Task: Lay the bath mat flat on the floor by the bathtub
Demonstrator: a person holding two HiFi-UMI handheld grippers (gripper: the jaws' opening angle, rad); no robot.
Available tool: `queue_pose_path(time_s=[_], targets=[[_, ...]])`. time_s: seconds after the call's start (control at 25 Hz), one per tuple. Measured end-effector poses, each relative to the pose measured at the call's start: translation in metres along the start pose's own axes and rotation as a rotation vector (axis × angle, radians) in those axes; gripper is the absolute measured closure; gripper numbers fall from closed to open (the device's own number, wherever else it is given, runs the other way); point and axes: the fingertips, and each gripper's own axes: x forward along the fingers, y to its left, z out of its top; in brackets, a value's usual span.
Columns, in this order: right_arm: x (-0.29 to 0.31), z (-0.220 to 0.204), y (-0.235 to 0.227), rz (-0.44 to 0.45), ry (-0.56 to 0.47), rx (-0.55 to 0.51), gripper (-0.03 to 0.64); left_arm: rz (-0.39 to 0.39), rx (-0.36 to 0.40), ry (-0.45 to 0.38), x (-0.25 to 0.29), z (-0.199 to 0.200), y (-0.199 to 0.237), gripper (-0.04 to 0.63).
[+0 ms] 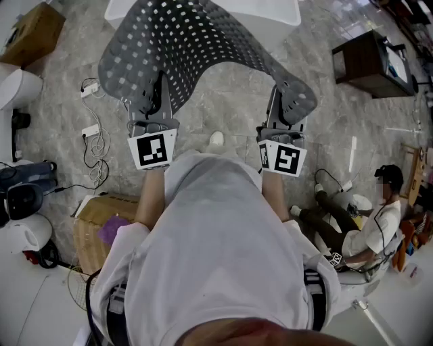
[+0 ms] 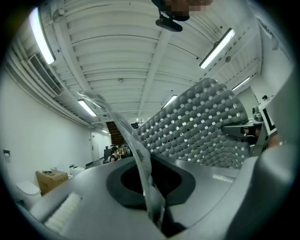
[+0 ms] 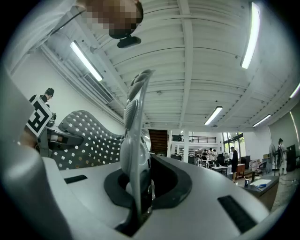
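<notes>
The grey marbled floor (image 1: 223, 101) fills the upper half of the head view. Above it, at top centre, the grey perforated bath mat (image 1: 196, 47) hangs in a sagging arc, partly covering the white bathtub rim (image 1: 274, 8). The left gripper (image 1: 160, 96) and the right gripper (image 1: 283, 108) are each clamped on one near edge of the mat.

White short-sleeved shirt (image 1: 223, 250), grey left tongs (image 1: 162, 91) and right tongs (image 1: 277, 105), black-and-white marker cubes (image 1: 151, 149)

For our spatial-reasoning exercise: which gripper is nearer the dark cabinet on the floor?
Right. The right gripper, clamped on a corner of the bath mat, sits left of the dark cabinet; the left gripper holds the opposite corner, farther left.
</notes>
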Motion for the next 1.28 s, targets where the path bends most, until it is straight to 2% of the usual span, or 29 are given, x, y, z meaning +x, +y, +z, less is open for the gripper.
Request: queue_pose_path(time_s=[0.24,0.36,0.56,0.72,1.04,1.28], targets=[[-0.006,0.008,0.005,-0.001,0.000,-0.012,0.600,-0.018,0.002,-0.007,-0.008,0.008,-0.003,0.581],[-0.008,0.007,0.007,0.006,0.005,0.018,0.600,-0.013,0.004,-0.006,-0.013,0.008,-0.003,0.581],[-0.014,0.005,0.000,0.004,0.030,0.056,0.600,-0.005,0.003,0.029,-0.020,0.001,0.003,0.580],[-0.028,0.001,0.002,0.011,0.065,0.048,0.600,-0.015,0.003,0.058,-0.033,-0.011,0.009,0.580],[-0.044,0.000,-0.006,0.004,0.124,0.022,0.600,-0.064,0.009,0.092,-0.034,-0.019,-0.008,0.580],[-0.038,-0.005,-0.003,0.014,0.113,0.038,0.600,-0.066,0.024,0.105,-0.033,-0.024,-0.008,0.578]])
